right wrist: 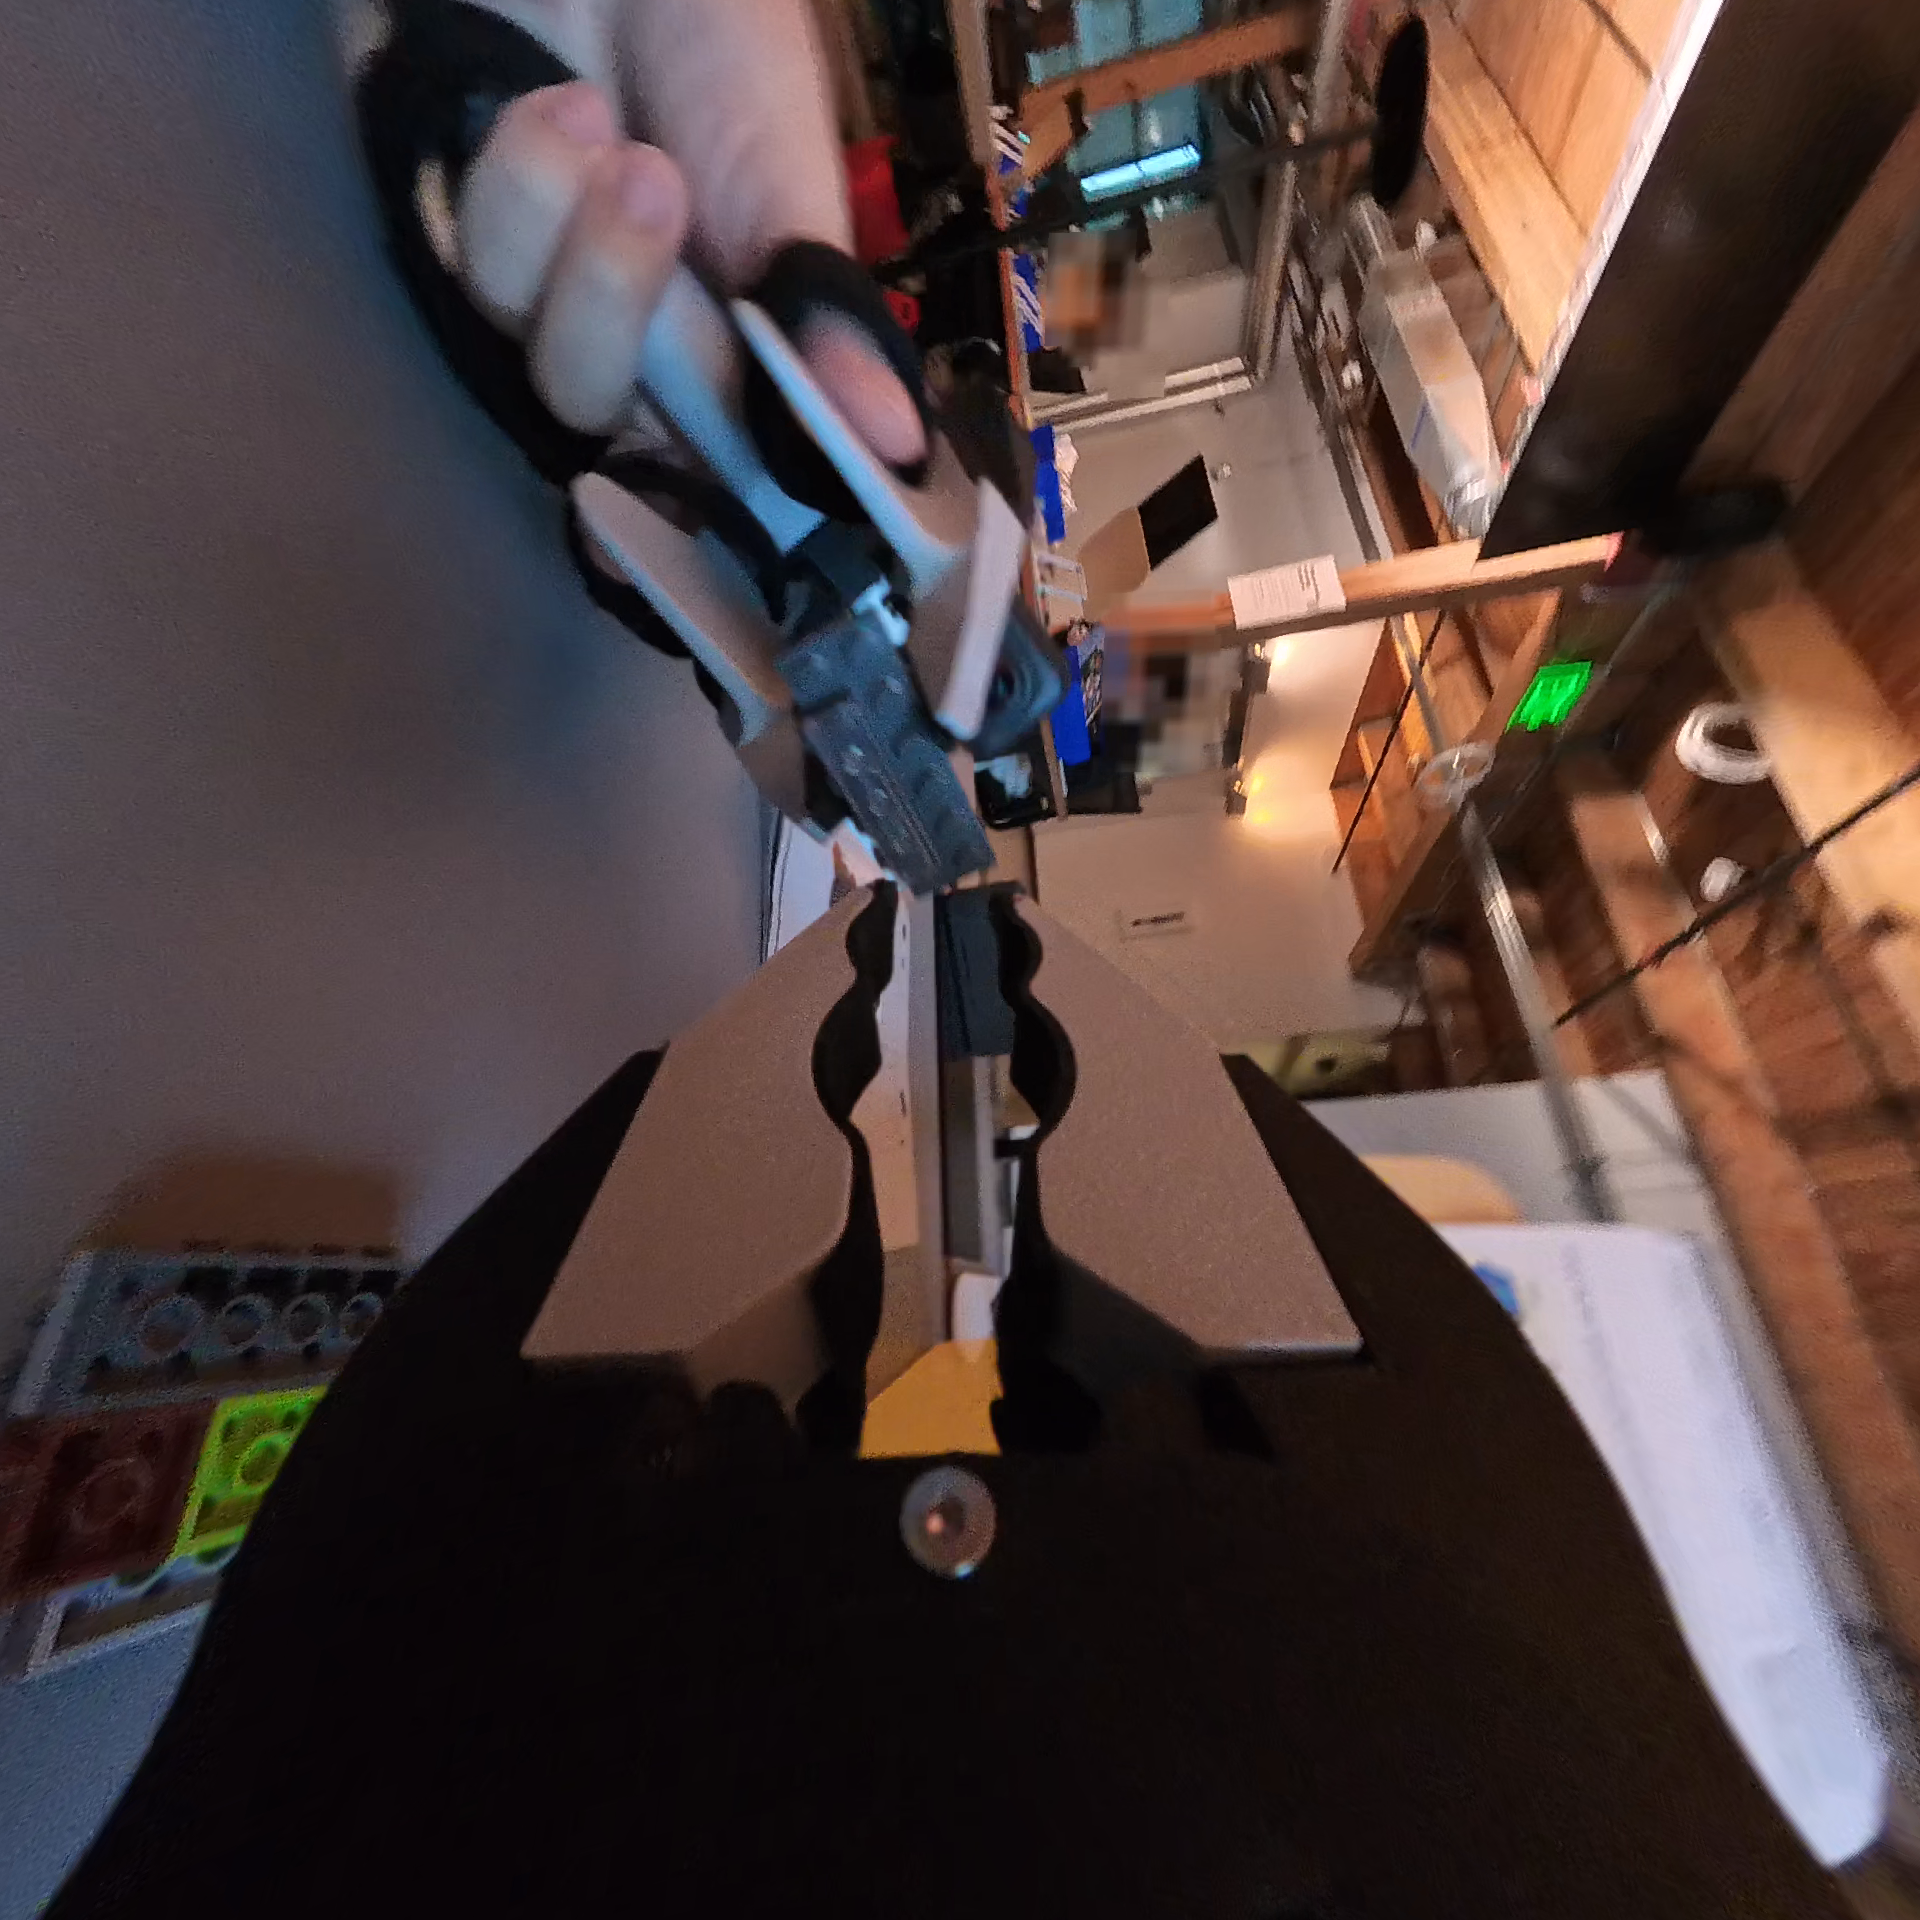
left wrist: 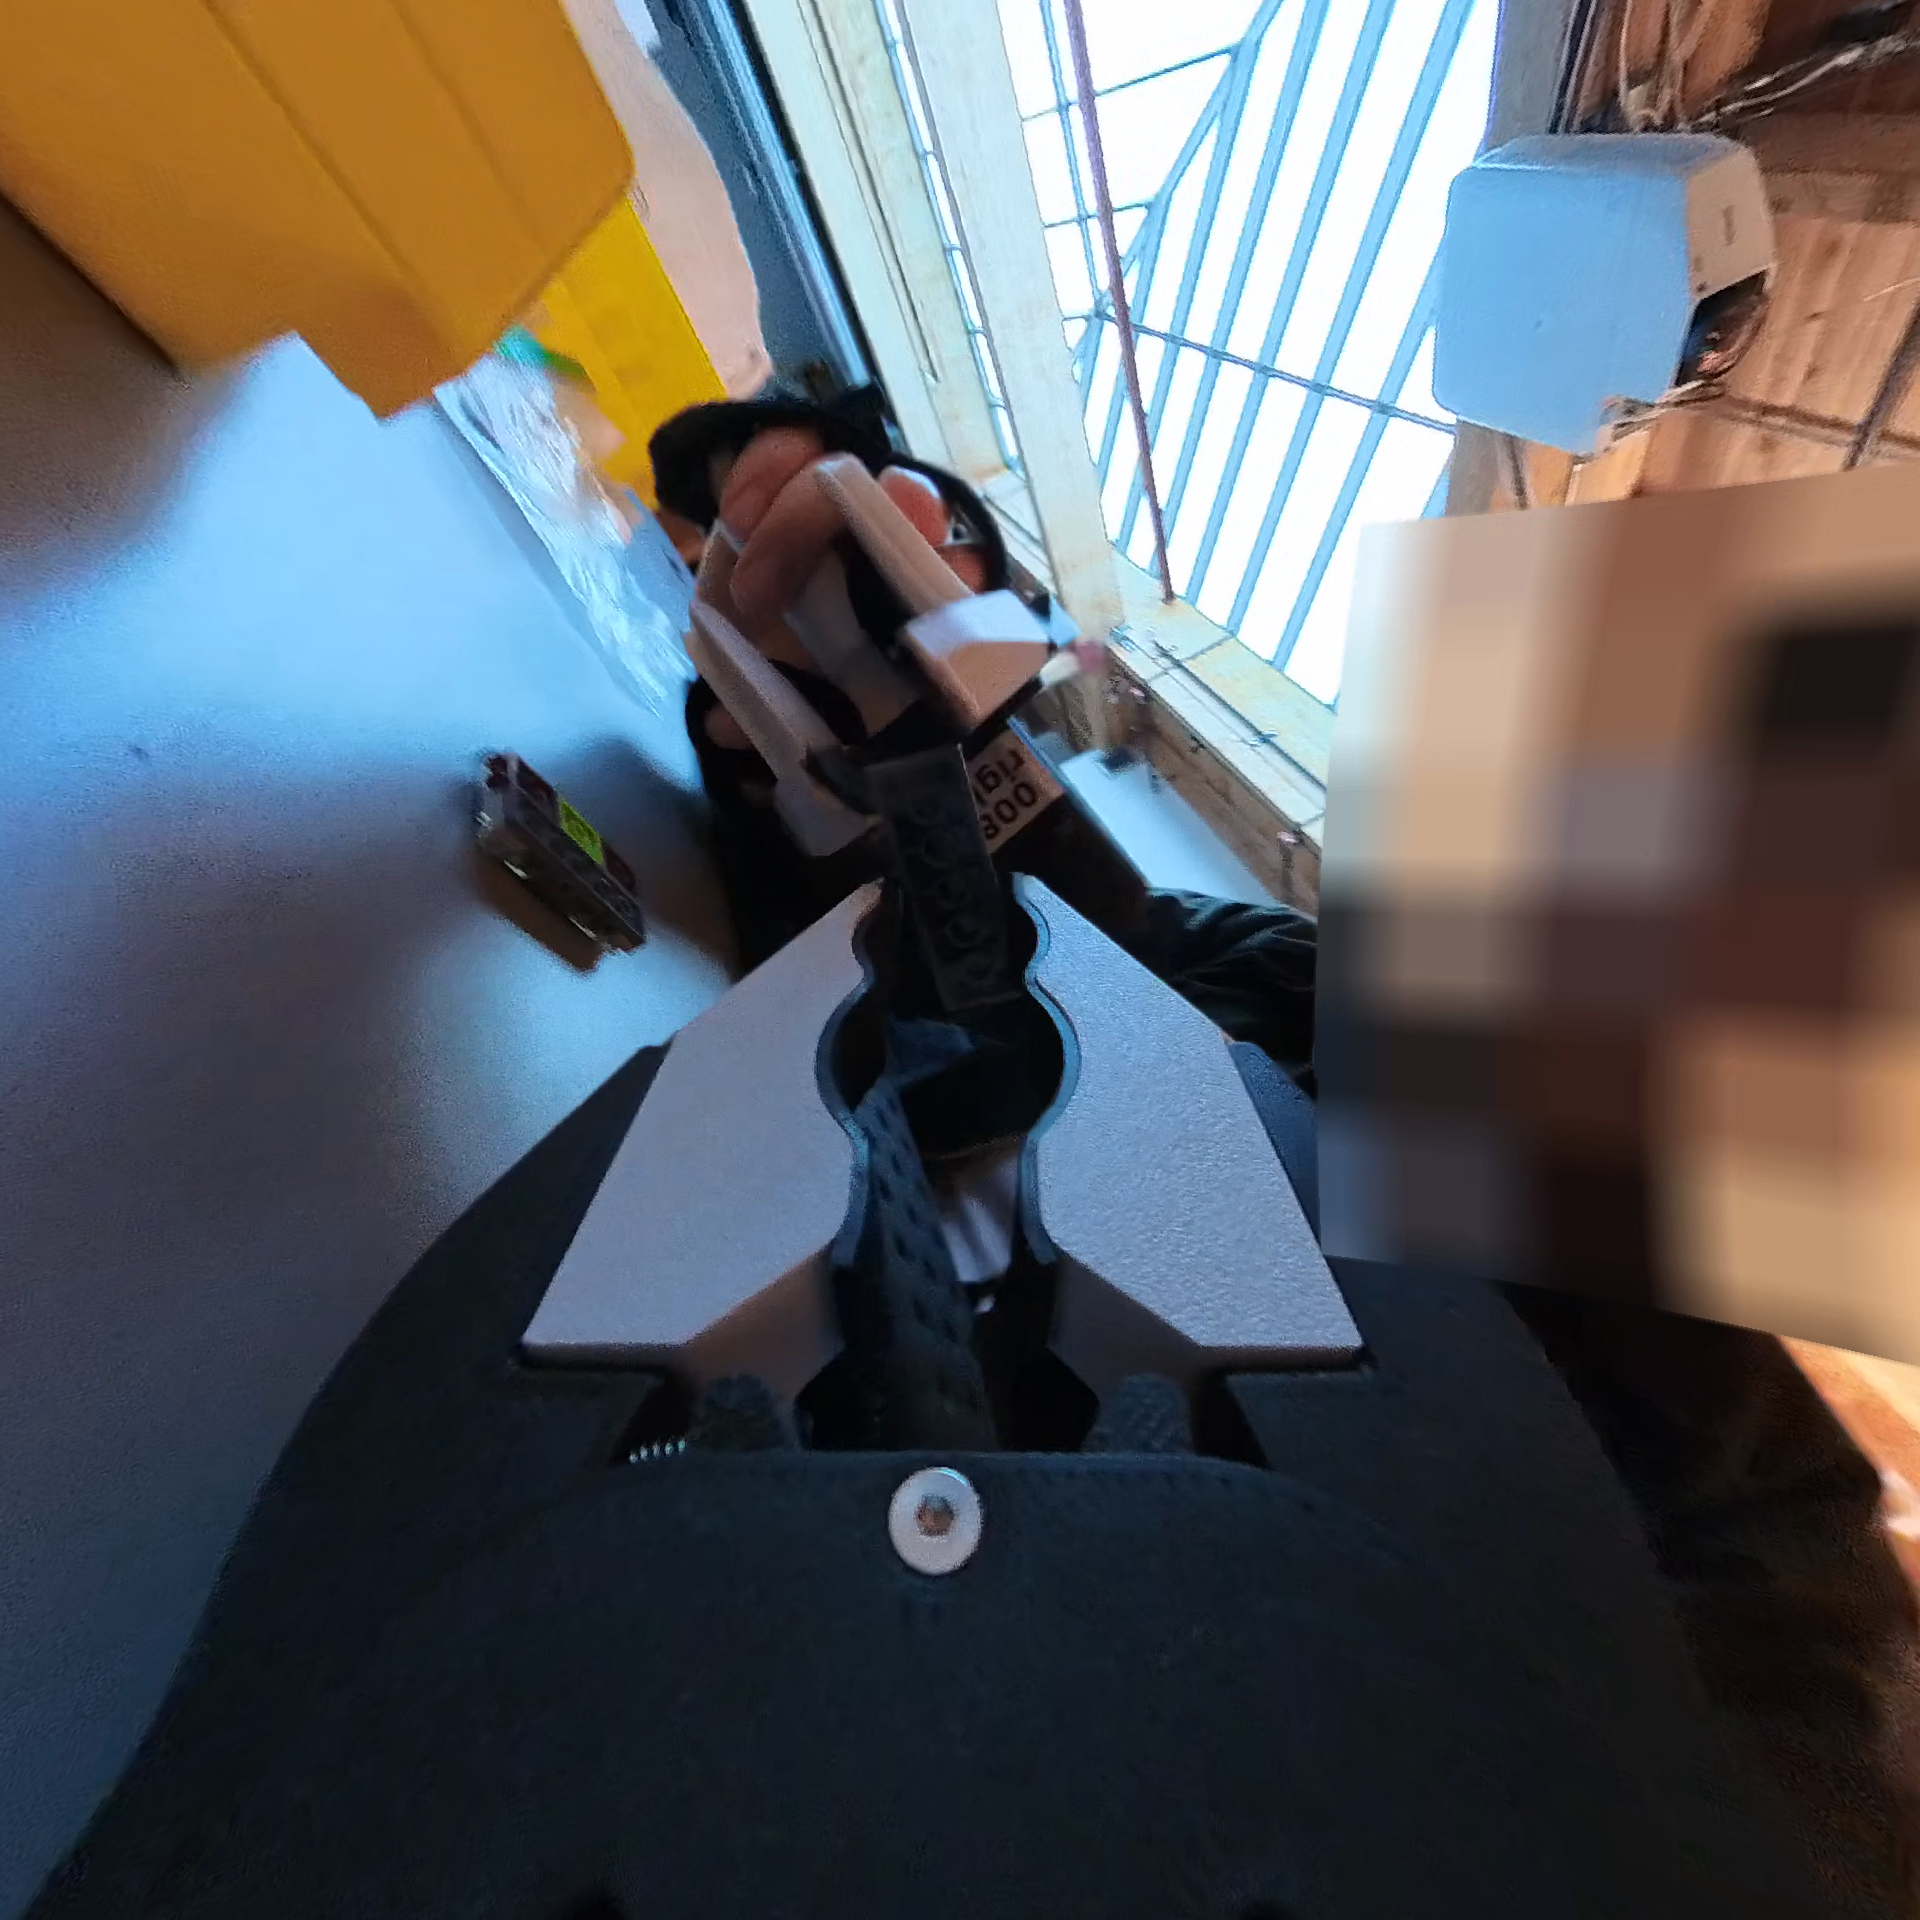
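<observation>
Two grippers [left wrist: 940, 914] [right wrist: 940, 894], one dark brick [left wrist: 951, 894]

Dark studded brick [left wrist: 951, 914] between both tongs

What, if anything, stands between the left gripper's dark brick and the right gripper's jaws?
Nothing visible. The dark studded brick in the left gripper reaches the right gripper, whose jaws clamp a black piece.

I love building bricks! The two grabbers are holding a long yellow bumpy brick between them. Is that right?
Not quite. The long studded brick is black, not yellow, as the left wrist view shows. The rest is right: the left gripper and the right gripper hold it between them.
</observation>
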`<action>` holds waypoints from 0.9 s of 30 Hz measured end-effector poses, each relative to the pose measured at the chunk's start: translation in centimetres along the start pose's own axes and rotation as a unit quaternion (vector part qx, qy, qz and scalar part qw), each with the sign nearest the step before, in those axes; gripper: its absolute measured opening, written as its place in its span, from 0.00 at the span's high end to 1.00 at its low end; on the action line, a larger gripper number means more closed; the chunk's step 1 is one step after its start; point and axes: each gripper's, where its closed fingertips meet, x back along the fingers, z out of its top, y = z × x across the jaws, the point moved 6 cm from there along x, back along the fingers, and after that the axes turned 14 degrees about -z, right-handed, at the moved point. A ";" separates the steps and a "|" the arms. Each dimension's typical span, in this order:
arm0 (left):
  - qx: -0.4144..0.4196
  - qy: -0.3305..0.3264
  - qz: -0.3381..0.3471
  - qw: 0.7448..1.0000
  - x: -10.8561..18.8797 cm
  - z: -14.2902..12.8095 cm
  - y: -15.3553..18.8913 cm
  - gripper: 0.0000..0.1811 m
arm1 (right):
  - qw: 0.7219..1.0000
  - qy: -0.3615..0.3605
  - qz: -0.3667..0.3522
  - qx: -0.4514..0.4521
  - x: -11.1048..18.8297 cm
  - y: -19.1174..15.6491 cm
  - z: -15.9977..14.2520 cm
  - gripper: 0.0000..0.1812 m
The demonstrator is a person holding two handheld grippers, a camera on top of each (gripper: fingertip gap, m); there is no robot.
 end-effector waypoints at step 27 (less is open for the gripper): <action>-0.331 -0.028 0.174 0.927 -0.2 1.8 2.2 0.91 | 0.561 -0.073 0.218 -0.796 -1.2 1.7 -2.6 0.94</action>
